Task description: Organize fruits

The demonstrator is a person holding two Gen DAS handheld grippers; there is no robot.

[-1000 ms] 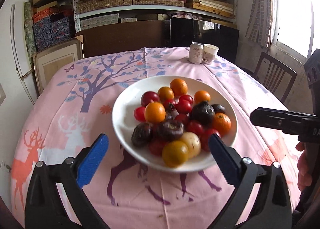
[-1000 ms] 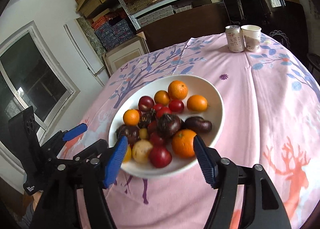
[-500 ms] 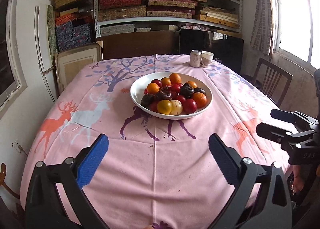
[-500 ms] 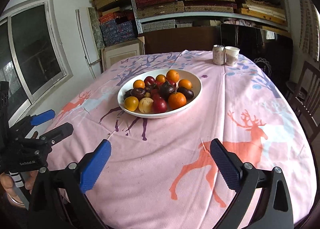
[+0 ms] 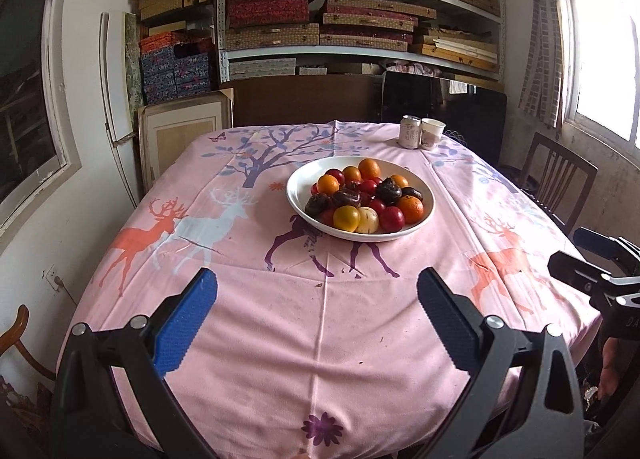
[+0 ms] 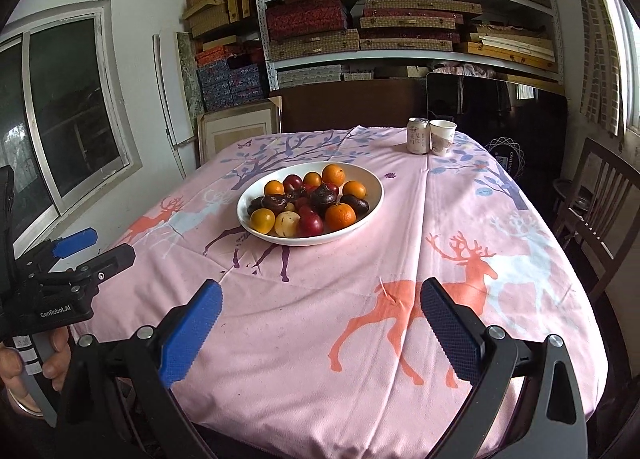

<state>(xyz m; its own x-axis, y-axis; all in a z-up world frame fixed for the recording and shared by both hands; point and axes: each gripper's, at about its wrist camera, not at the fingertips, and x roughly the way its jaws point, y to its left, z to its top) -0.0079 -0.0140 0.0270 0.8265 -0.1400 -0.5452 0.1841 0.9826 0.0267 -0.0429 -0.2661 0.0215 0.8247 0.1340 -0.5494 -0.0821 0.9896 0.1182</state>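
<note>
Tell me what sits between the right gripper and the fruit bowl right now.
Nothing but pink tablecloth: in the right wrist view, the stretch from the open right gripper to the fruit bowl is bare.

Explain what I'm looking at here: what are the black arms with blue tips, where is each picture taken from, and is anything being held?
There is no robot. A person holds a two-finger clamp in each hand, with a camera looking forward along its fingers. One picture is from the left hand-held gripper, the other from the right hand-held gripper; each also glimpses the other at its edge. Both stand open and hold nothing, over the near edge of a table with a pink deer-print tablecloth. On it sits a white bowl of mixed fruit: orange, red, yellow and dark pieces. Behind it stand a can and a paper cup.
</note>
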